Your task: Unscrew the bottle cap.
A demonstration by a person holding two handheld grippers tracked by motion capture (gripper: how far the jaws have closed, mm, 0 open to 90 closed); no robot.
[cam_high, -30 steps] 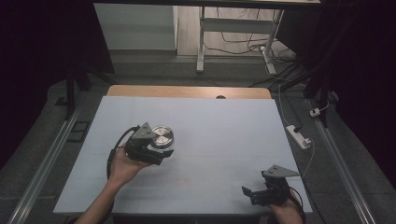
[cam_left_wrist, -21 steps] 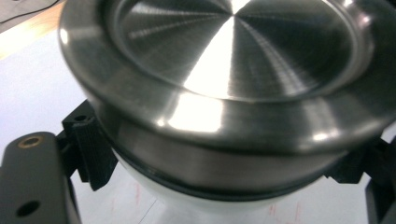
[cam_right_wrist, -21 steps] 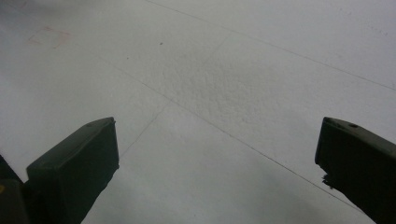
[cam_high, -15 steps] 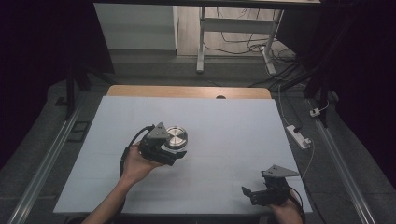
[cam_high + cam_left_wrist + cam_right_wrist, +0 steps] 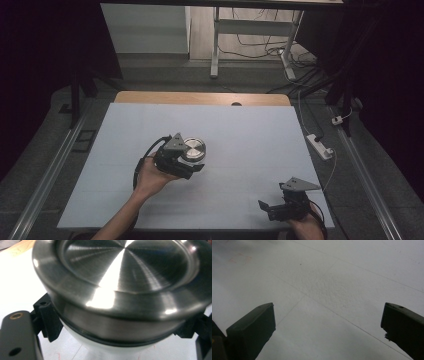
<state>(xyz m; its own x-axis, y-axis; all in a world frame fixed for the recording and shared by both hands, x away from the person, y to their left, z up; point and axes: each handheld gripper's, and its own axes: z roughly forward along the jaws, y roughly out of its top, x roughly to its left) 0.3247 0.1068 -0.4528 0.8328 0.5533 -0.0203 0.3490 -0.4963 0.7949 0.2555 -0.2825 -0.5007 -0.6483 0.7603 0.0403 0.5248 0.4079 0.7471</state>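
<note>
The table (image 5: 250,145) is a broad pale sheet, bare but for one item left of centre. There the steel-lidded jar (image 5: 193,149) sits in the left tongs (image 5: 192,161), whose jaws pinch its body just under the lid rim. This looks like the carry step; next, I judge, comes a level set-down before the jaws let go. The left hand (image 5: 150,177) reaches in, forearm angled forward. The right tongs (image 5: 266,207), jaws spread and holding nothing, rest low at the near right edge.
</note>
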